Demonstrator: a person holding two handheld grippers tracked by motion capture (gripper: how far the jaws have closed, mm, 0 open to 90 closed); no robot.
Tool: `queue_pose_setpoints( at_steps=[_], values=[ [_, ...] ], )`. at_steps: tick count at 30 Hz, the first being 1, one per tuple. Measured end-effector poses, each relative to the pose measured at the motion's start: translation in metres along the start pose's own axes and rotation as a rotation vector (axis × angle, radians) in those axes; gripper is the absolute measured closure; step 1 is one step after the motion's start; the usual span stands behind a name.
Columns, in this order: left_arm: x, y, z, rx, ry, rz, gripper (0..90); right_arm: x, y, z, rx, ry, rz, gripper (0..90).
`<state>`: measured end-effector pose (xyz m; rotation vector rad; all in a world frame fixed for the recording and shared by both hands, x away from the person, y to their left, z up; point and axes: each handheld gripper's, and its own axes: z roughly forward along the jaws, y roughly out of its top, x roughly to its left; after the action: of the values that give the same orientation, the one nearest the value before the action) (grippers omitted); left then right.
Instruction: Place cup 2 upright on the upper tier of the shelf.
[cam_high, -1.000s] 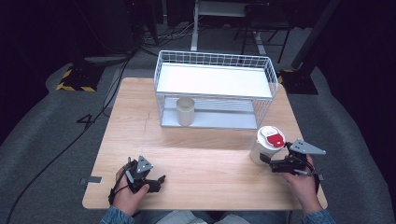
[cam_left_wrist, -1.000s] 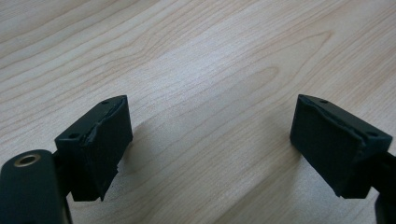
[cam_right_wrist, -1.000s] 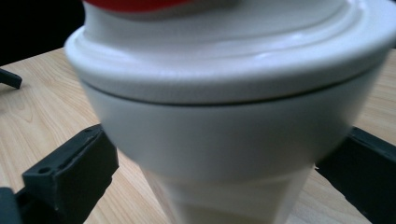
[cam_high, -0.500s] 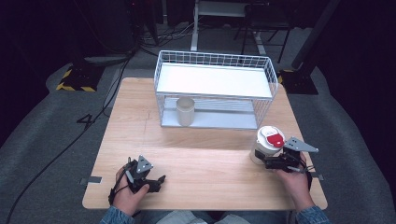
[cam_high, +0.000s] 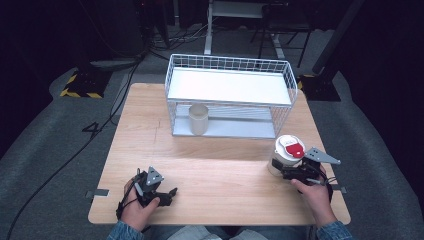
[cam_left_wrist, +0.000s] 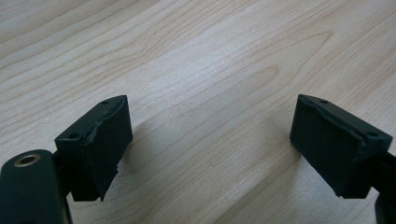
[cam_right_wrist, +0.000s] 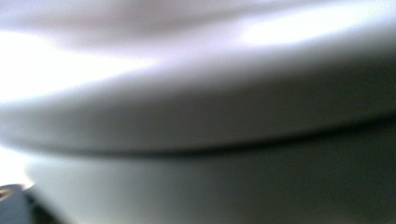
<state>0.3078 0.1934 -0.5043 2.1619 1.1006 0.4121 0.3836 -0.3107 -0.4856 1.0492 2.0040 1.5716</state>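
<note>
A white tub with a white and red lid (cam_high: 287, 152) stands on the wooden table (cam_high: 220, 165) at the right. My right gripper (cam_high: 283, 173) is level against its lower side, held by a hand; its jaws are hidden. In the right gripper view the tub's white wall (cam_right_wrist: 196, 116) is a close blur. My left gripper (cam_high: 167, 195) rests at the table's front left. Its jaws (cam_left_wrist: 210, 149) stand apart over bare wood with nothing between them.
A white wire rack (cam_high: 230, 65) with a flat white shelf stands at the back middle of the table. A beige cup (cam_high: 198, 119) sits under the shelf at its left. Dark floor and cables surround the table.
My right gripper has edged left, up against the tub's side. The left gripper has stayed where it was.
</note>
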Motion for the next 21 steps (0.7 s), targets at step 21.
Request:
queue_pose_setpoints(
  at_steps=[21],
  values=[
    [-0.0003,-0.0001,0.0001,-0.001,-0.001,-0.004,13.4,0.0051,0.0014,-0.0026,0.017,-0.07,-0.077,13.0]
  ],
)
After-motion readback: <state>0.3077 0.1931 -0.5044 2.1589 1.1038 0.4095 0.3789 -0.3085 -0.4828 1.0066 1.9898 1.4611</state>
